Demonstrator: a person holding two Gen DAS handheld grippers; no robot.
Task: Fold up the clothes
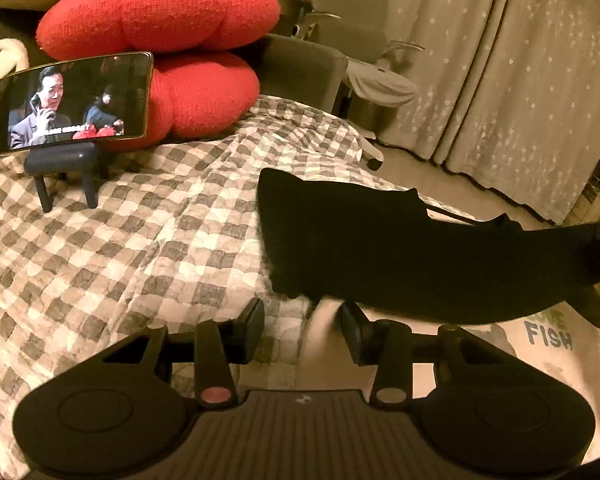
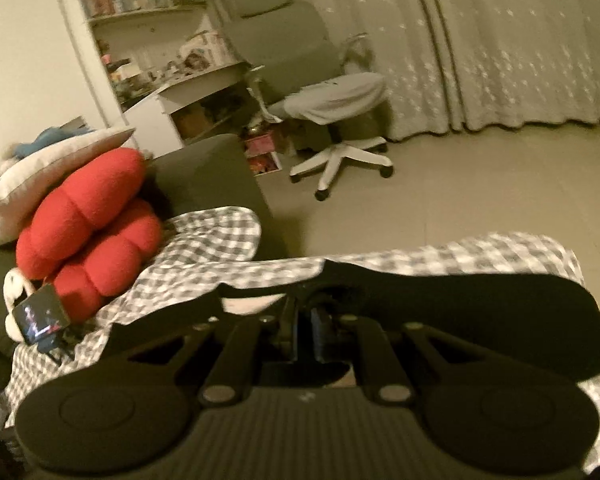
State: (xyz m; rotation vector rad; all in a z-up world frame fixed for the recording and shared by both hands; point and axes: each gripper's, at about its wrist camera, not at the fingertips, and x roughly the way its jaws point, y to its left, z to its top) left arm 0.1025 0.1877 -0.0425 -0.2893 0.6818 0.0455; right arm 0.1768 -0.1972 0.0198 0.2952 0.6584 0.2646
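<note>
Checked quilt covers the bed, wrinkled, grey-and-white squares; also in the right wrist view. Two red cushions stacked at the far end, a pale pillow behind them. Grey office chair on the floor beyond the bed, star-print curtains behind it.

Black garment lies on the quilt's right part, stretching off toward the right edge of the left wrist view; a white cloth with "FISH" print sits under its near edge. In the right wrist view the black garment spans across right at the fingers.

Phone playing video, propped on a small dark stand in front of the cushions.

Left gripper: jaws wide apart, holding nothing, a blurred white strip between them, just short of the garment's near edge. Right gripper: jaws drawn close together, pinching the black garment.
</note>
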